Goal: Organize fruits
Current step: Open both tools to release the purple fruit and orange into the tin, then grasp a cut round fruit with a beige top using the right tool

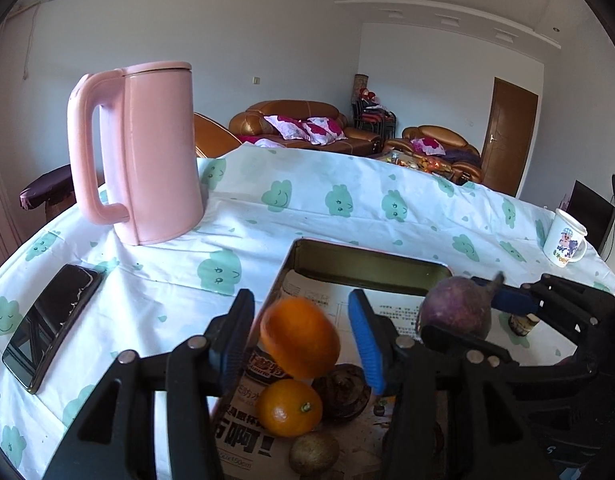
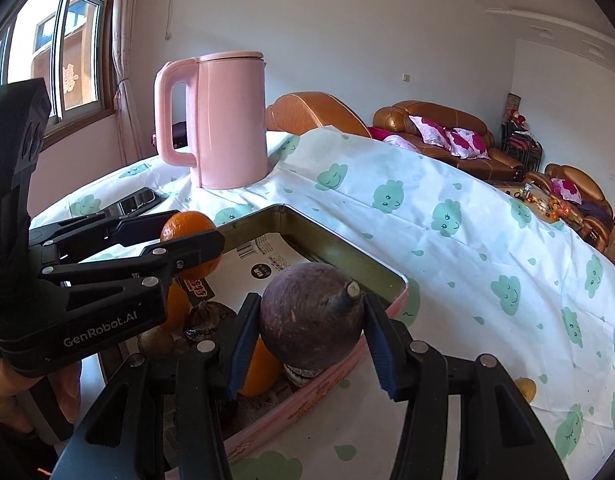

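A pink-sided metal tin lined with printed paper sits on the table. In it lie an orange, a dark brown fruit and a small brown fruit. My left gripper is open over the tin, and an orange sits loose between its fingers, blurred. My right gripper is shut on a round purple fruit with a stem, held above the tin's near right side.
A pink kettle stands at the back left. A black phone lies on the cloud-print cloth at left. A white mug stands at the far right. A small dark jar sits behind the right gripper.
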Available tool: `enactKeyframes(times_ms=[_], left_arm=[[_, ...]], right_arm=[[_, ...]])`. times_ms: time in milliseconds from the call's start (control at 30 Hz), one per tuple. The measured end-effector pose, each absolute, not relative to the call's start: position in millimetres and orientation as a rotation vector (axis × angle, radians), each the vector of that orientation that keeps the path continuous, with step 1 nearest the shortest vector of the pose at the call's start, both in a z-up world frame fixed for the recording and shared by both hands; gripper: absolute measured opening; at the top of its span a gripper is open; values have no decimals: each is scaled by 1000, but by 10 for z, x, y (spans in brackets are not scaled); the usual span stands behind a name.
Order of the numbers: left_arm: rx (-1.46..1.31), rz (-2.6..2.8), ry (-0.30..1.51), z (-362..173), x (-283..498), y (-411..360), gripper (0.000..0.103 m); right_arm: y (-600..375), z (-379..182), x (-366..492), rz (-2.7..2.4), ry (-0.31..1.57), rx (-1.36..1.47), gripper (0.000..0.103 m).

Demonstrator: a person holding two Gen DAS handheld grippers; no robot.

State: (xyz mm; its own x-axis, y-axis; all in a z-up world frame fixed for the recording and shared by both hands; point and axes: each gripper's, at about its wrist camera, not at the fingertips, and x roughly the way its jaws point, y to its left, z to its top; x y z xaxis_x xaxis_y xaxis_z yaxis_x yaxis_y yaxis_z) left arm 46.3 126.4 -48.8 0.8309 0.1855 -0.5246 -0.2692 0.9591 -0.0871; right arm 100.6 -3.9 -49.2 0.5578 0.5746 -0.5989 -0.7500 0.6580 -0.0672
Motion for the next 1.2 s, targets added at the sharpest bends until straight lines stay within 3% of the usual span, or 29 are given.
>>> enactKeyframes(times_ms=[67, 200, 433, 533, 733, 1033, 1133, 1200], left_arm=[[-151, 256, 520, -464, 427, 1263, 66], [-163, 262, 493, -427, 356, 1281, 76], [-165, 234, 484, -385, 315, 1158, 77], [-156, 207, 475, -366, 328, 987, 90], [-94, 138, 480, -328, 428, 560, 91], [-45, 100, 489, -320, 582, 228, 93], [-28, 98, 494, -326, 610, 184, 93], [-27, 89, 505, -334, 643, 170, 93]], right_arm=[[-72, -479, 983, 801, 564, -328, 68], [-283, -441, 935, 792, 555, -303, 69], [-952, -437, 1027, 680, 579, -277, 71], [-1290, -461, 1172, 579, 607, -270, 73], [-1730, -535, 1466, 464, 671, -243, 72], [-1505, -647, 1522, 549, 758, -218, 72], [-1332, -748, 1593, 542, 810, -241, 63], [-1281, -815, 1658, 541, 851, -245, 37]])
